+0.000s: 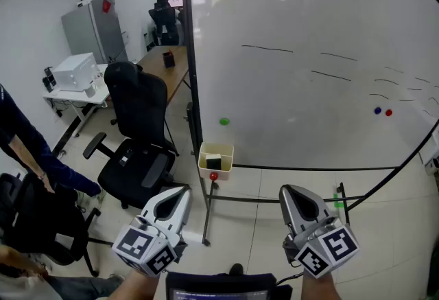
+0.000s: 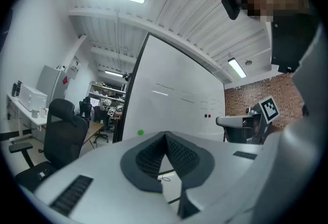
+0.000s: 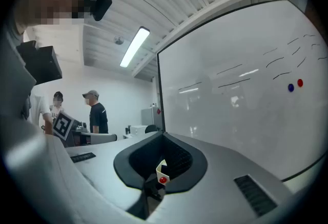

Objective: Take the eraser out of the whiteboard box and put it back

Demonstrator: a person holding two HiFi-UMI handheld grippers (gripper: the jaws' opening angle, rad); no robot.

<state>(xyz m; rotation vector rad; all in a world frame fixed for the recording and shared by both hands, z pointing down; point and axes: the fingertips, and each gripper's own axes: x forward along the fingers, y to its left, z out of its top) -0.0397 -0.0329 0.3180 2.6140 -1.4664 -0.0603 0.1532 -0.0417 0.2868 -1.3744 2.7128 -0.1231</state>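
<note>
A small beige whiteboard box [image 1: 215, 152] hangs at the whiteboard's [image 1: 309, 51] lower left edge. A dark eraser [image 1: 214, 160] sits inside it, and a red magnet [image 1: 213, 176] sticks just under it. My left gripper [image 1: 180, 190] and right gripper [image 1: 288, 190] are held low in the head view, level, well short of the box, both shut with nothing in them. In the left gripper view the left gripper [image 2: 165, 136] has its tips together. Through the gap below the meeting tips of the right gripper [image 3: 163, 136], the box [image 3: 160, 170] and red magnet [image 3: 162, 180] show.
A black office chair [image 1: 137, 134] stands left of the board's stand [image 1: 206, 213]. A person [image 1: 27, 147] sits at far left by a white table with a printer [image 1: 75, 72]. Green [image 1: 224, 121], blue [image 1: 377, 110] and red [image 1: 389, 112] magnets dot the board.
</note>
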